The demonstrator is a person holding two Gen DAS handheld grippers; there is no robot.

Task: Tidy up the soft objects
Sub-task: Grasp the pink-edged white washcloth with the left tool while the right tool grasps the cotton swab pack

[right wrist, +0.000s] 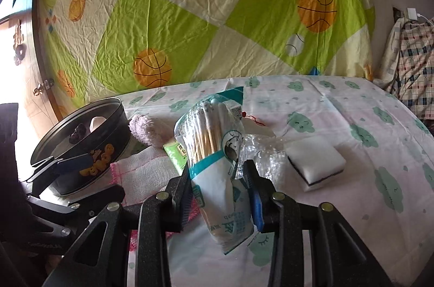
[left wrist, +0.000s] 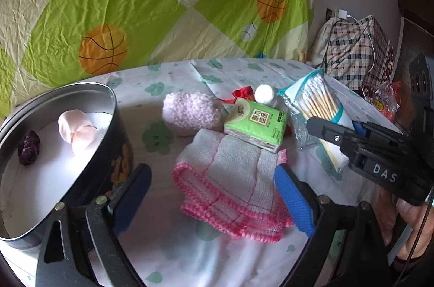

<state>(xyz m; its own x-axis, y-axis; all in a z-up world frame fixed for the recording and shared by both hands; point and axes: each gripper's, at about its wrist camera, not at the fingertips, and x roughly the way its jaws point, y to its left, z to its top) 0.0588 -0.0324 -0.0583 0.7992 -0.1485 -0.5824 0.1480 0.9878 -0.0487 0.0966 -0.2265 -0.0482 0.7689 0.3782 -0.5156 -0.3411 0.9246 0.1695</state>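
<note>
My right gripper (right wrist: 221, 194) is shut on a bag of cotton swabs (right wrist: 217, 151) and holds it upright above the bed; the bag (left wrist: 314, 102) and that gripper (left wrist: 339, 132) also show in the left wrist view. My left gripper (left wrist: 214, 194) is open, its jaws on either side of a white cloth with pink edging (left wrist: 230, 186). A fluffy pink ball (left wrist: 190, 110) and a green tissue pack (left wrist: 256, 124) lie behind the cloth. A round dark tin (left wrist: 114, 146) at the left holds a pink roll (left wrist: 76, 129) and a purple lump (left wrist: 29, 147).
A white sponge with a dark base (right wrist: 314, 162) lies on the sheet to the right. A clear crinkled bottle with a white cap (left wrist: 264, 94) and a red item (left wrist: 242, 93) lie behind the tissue pack. A checked bundle (left wrist: 358, 51) sits at the far right.
</note>
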